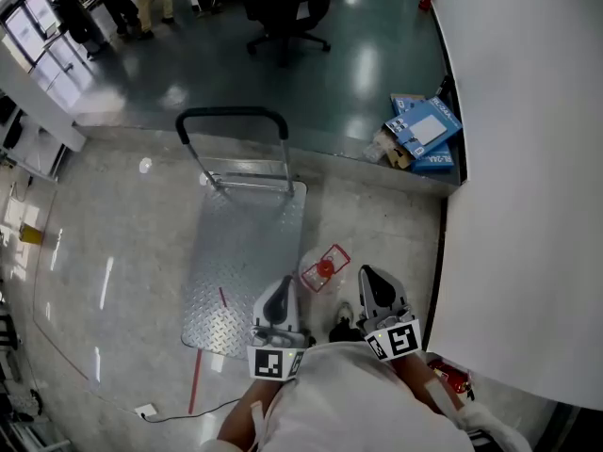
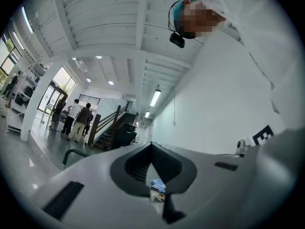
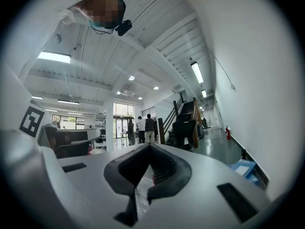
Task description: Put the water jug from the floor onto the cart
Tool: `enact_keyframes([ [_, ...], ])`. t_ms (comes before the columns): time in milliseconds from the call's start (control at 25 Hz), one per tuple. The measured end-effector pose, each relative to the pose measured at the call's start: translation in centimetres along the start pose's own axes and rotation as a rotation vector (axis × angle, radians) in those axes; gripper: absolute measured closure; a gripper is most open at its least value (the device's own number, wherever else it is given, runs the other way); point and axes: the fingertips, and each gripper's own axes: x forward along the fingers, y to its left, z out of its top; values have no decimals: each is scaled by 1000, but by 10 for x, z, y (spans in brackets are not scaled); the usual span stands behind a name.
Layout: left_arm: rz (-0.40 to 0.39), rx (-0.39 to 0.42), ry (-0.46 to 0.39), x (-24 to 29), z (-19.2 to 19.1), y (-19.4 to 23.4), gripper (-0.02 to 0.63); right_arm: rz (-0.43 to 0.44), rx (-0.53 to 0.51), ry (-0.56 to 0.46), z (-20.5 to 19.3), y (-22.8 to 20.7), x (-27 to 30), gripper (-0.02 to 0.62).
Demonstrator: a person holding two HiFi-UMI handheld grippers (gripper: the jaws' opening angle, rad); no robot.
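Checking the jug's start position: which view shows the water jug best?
The head view: the water jug, clear with a red cap, sits on the floor beside the cart's right edge. The right gripper view gives only a red-tinged sliver between its jaws, probably it; the left gripper view shows none.

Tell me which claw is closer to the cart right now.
Left. The left claw sits over the near right corner of the cart in the head view; the right claw is off its right side, past the water jug.
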Motion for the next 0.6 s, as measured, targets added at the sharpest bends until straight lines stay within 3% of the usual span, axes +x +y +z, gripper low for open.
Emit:
enact_keyframes([
  [200,0,10,1,1,-1,0,603,-2,11,6,-5,-2,3,584],
  [600,24,-5,25,12,-17,22,603,5,2,266,-101,-13,46,583],
])
